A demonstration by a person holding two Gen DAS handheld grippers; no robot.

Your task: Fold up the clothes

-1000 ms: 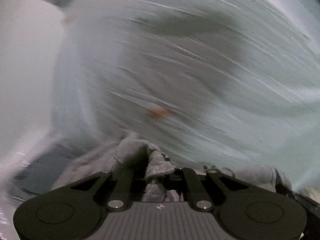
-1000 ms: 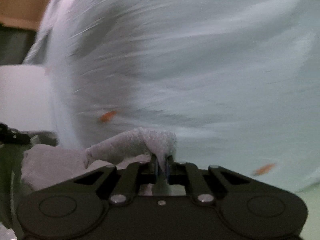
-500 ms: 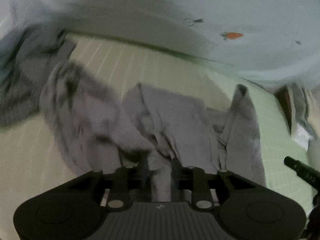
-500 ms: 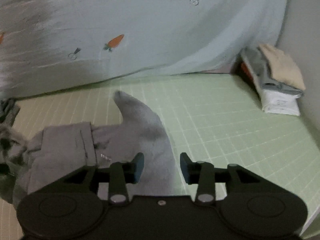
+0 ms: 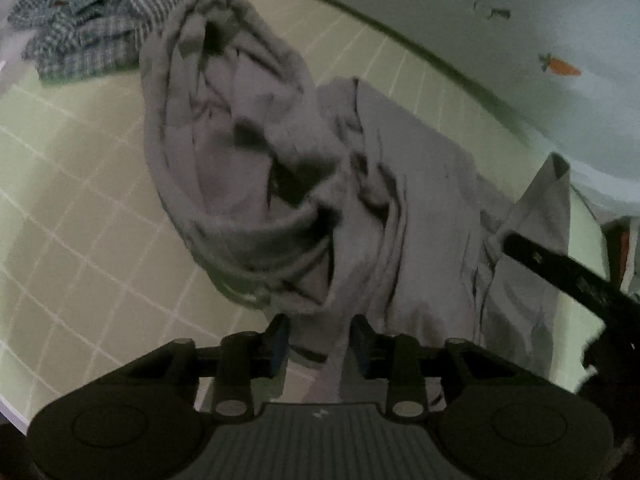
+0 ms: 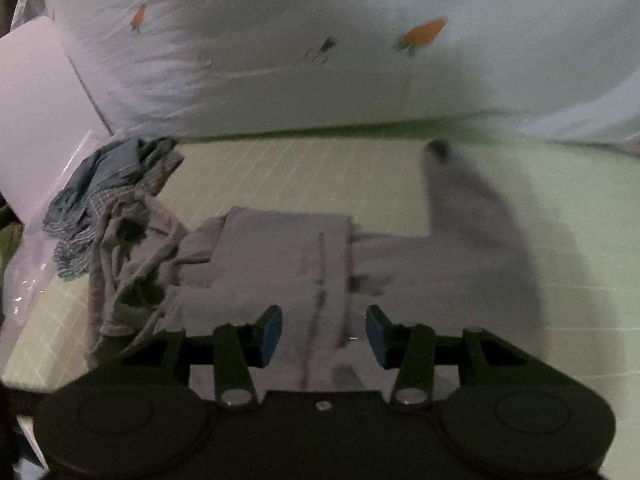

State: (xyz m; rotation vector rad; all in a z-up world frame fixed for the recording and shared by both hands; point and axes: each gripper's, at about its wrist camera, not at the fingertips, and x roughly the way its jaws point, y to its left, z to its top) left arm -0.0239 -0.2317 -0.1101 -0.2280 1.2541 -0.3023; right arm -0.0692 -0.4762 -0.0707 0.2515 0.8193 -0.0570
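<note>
A grey garment (image 5: 384, 200) lies rumpled on a pale green gridded mat (image 5: 72, 208), one part bunched into deep folds toward the left and a flatter panel spreading right. The left gripper (image 5: 319, 342) hangs low over its near edge with both fingers parted; cloth shows through the gap, though whether either pad touches it is hard to make out. From the other side, the right gripper (image 6: 323, 334) hovers above the flatter section of the same garment (image 6: 288, 264), jaws spread wide and holding nothing. A long grey piece (image 6: 480, 236) curves away to the right there, smeared by motion blur, so its outline and its tip are uncertain. A crumpled blue-and-white checked garment (image 6: 92, 200) sits at the mat's left end, just beside the grey folds; in the left wrist view it is cut off by the lens rim. Behind the mat hangs a pale sheet printed with orange carrots (image 6: 424, 32), much of it blurred. A dark bar (image 5: 560, 276) crosses the right edge of the left wrist view, only partly in frame and too dim to identify.
</note>
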